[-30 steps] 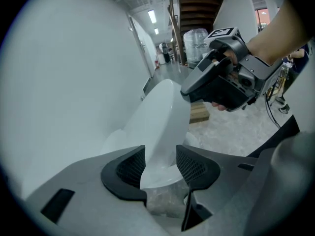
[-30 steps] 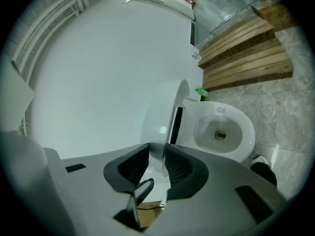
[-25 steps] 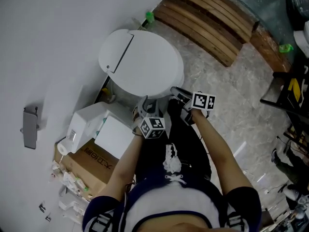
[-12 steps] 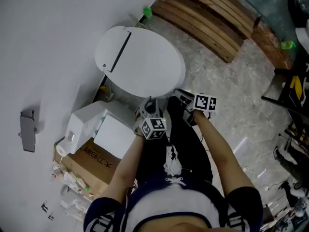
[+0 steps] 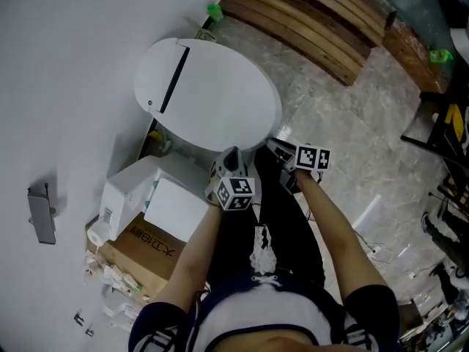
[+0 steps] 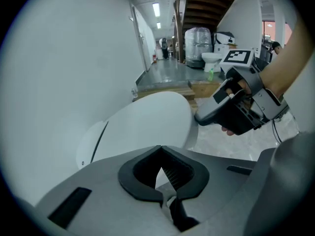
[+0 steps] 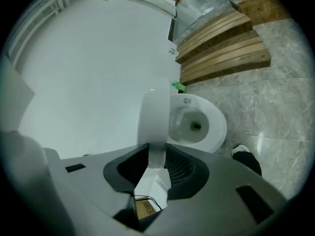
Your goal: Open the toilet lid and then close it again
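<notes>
My right gripper (image 7: 156, 157) has its jaws clamped on the front edge of the toilet lid (image 7: 153, 113). The lid is lifted off the toilet bowl (image 7: 197, 124), and I can see down into the bowl just beside it.

My left gripper (image 6: 161, 167) has just been closing its jaws. Now they are pressed together with nothing between them. It hangs near the lid's front edge, just beside my right gripper. I cannot tell if it touches the lid.

From my head, the lid looks longer and more spread out than it did a second ago. It has also slid toward the left of the picture. Both grippers are by its near edge, same as before. A cardboard box (image 5: 143, 244) sits by the wall, left of the toilet.
</notes>
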Demonstrator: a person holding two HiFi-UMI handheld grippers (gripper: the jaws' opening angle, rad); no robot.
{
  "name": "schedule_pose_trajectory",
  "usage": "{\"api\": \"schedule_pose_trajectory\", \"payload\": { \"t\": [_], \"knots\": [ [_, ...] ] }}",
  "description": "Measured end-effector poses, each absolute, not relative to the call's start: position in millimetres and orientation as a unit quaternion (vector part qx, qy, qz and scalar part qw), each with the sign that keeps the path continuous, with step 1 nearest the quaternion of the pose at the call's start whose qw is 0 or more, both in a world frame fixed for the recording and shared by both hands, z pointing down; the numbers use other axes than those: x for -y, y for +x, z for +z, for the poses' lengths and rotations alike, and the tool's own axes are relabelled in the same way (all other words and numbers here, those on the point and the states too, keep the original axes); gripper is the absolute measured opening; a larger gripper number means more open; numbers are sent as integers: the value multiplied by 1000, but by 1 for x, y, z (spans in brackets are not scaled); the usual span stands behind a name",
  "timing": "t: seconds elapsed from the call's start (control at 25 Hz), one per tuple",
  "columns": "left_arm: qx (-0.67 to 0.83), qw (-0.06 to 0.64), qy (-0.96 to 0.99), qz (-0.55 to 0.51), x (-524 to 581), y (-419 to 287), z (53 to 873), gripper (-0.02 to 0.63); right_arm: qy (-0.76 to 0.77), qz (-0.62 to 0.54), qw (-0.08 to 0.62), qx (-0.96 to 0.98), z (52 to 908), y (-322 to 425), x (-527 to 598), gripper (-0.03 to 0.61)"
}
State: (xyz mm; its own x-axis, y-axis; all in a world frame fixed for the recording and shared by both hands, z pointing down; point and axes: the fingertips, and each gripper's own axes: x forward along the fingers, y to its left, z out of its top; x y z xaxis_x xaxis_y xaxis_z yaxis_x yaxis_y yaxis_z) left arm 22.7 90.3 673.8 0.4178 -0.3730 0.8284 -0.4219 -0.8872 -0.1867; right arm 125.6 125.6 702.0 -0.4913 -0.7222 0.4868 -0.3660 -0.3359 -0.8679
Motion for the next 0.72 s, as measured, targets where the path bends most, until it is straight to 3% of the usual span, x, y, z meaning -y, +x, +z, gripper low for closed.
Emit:
{"api": "schedule_pose_trajectory", "payload": {
  "t": [0.2,0.24,0.32,0.72],
  "knots": [
    [221,38,841,492,-93,30,688,8,-491,-666,134,-545,722,127,-132,85],
    [219,39,841,494,-94,30,691,8,-494,-667,130,-543,726,127,-132,43],
    [216,43,840,496,-95,31,697,8,-504,-669,112,-534,736,127,-134,25],
    [200,59,834,511,-98,36,723,8,-518,-699,113,-481,787,131,-145,8]
  ]
}}
